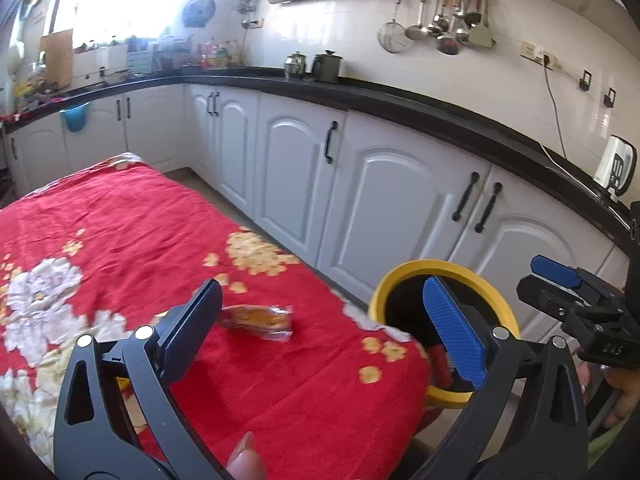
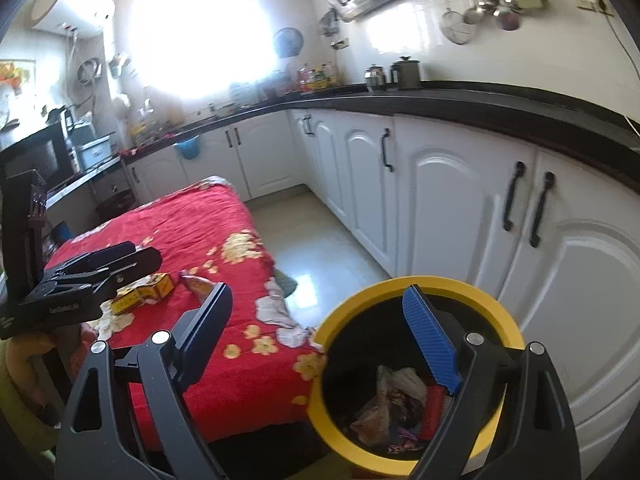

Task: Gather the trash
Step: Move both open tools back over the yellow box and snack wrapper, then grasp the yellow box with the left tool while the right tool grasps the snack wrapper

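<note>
just ahead of my left gripper [image 1: 320, 328], a crinkly wrapper [image 1: 260, 320] on the red cloth [image 1: 120, 232]
it lies crosswise between the spread jaws, nothing gripped. my right gripper [image 2: 320, 340] gapes empty over the yellow bin [image 2: 496, 312], so left is nearer.

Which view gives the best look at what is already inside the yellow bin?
The right wrist view: it looks down into the yellow bin, showing crumpled wrappers at the bottom. The left wrist view shows only its rim and dark upper wall, partly behind a blue finger.

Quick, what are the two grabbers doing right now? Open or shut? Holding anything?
Left gripper: open, empty, above the snack wrapper on the red cloth.
Right gripper: open, empty, over the yellow bin.
</note>
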Available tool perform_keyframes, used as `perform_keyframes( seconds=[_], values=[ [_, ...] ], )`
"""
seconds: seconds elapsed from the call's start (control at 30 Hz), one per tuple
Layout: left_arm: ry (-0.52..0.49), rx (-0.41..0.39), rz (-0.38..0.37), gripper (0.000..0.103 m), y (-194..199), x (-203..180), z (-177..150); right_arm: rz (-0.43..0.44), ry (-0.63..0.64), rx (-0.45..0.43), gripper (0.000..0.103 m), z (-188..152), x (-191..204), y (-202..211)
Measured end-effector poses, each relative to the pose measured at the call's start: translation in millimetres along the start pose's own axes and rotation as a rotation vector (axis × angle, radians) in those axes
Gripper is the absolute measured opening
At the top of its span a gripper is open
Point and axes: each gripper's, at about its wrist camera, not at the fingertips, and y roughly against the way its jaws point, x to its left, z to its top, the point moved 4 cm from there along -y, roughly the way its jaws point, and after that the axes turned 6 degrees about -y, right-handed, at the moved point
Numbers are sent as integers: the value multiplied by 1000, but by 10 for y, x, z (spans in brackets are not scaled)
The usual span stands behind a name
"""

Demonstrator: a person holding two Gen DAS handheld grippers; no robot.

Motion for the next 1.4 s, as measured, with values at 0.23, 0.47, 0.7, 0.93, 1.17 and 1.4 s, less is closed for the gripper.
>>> perform_keyframes(
  seconds=[0.23, 0.47, 0.7, 0.93, 1.17, 1.4],
  values=[
    [21, 8, 57, 92, 97, 377, -105, 62, 85, 41, 85, -33, 432, -181],
    [22, 42, 125, 92, 198, 838, -201, 141, 143, 99, 85, -41, 724, -442],
    [-37, 129, 146, 92, 173, 1220, -406, 171, 225, 198, 85, -66, 972, -913],
    [-124, 228, 130, 85, 31, 1339, -590, 210, 322, 318, 80, -153, 1216, -1381],
    [-167, 269, 71, 79, -128, 1287, -625, 187, 408, 425, 67, -244, 1332, -1878],
    [-179, 323, 42, 77, -312, 1278, -687, 181, 418, 467, 47, -332, 1374, -2058]
  ],
)
